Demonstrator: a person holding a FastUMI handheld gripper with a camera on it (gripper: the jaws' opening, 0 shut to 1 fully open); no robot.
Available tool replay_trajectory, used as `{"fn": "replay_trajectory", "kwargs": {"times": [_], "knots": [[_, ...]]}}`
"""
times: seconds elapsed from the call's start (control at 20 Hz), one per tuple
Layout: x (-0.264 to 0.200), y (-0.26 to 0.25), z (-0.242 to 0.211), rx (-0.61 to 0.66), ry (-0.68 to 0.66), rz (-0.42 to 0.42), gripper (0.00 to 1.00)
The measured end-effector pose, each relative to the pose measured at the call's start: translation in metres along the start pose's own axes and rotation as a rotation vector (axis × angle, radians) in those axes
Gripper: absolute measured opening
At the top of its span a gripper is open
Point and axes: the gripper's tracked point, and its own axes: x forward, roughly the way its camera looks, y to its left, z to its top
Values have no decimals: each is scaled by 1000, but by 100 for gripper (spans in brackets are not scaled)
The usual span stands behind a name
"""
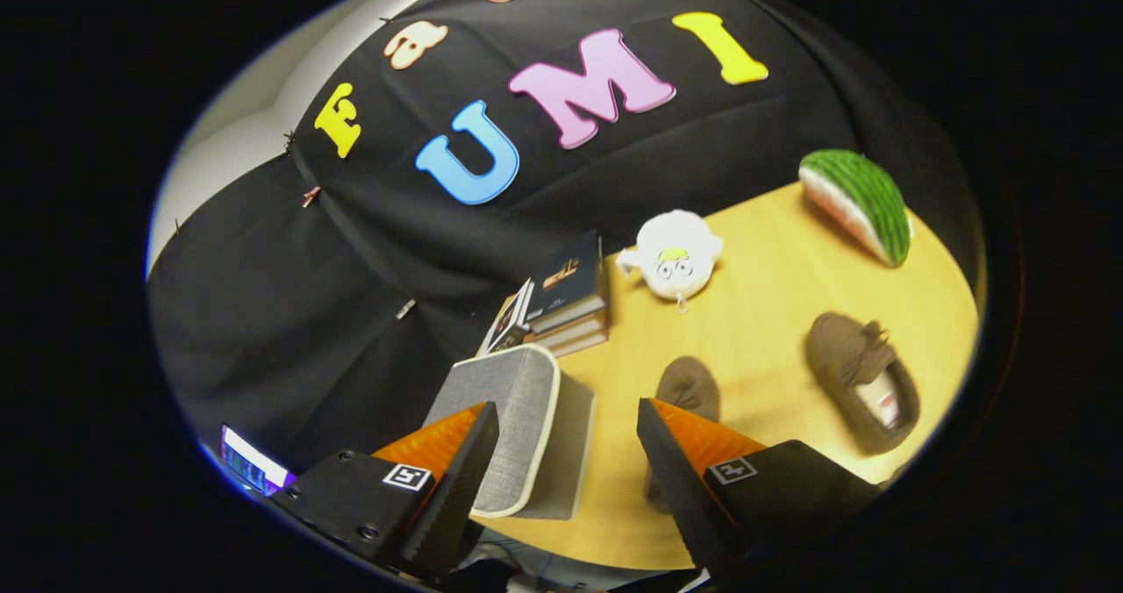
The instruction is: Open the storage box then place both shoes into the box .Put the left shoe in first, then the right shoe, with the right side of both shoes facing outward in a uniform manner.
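wooden table (772, 312) holds two brown shoes (864, 382), long axes running away from the open, empty tool (566, 453).

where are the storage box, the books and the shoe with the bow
storage box (518, 400), gripper view, on its grey lid
stack of books (566, 299), gripper view, on the top cover
shoe with the bow (855, 374), gripper view, on its upper by the bow

Light wooden table (772, 312) with a grey storage box (518, 426) sitting on it, a stack of books (566, 299) right behind that, 2 brown shoes (864, 382) lying apart, a white plush toy (674, 258), and a watermelon-slice cushion (858, 203) at the far corner.
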Motion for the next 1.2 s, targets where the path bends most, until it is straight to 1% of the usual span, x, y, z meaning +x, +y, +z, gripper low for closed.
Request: {"fn": "replay_trajectory", "kwargs": {"times": [0.1,0.35,0.55,0.8,0.9,0.95,1.0,1.05,1.1,1.2], "knots": [[15,6,-30,51,89,56,98],[40,20,-93,126,290,183,98],[53,25,-116,360,371,253,97],[67,29,-116,577,395,299,95],[74,33,-111,620,398,312,89],[77,34,-110,640,404,318,81],[76,37,-111,657,419,326,76],[77,37,-113,666,436,325,73],[76,35,-112,672,440,321,73],[74,32,-114,694,459,310,49]]}}
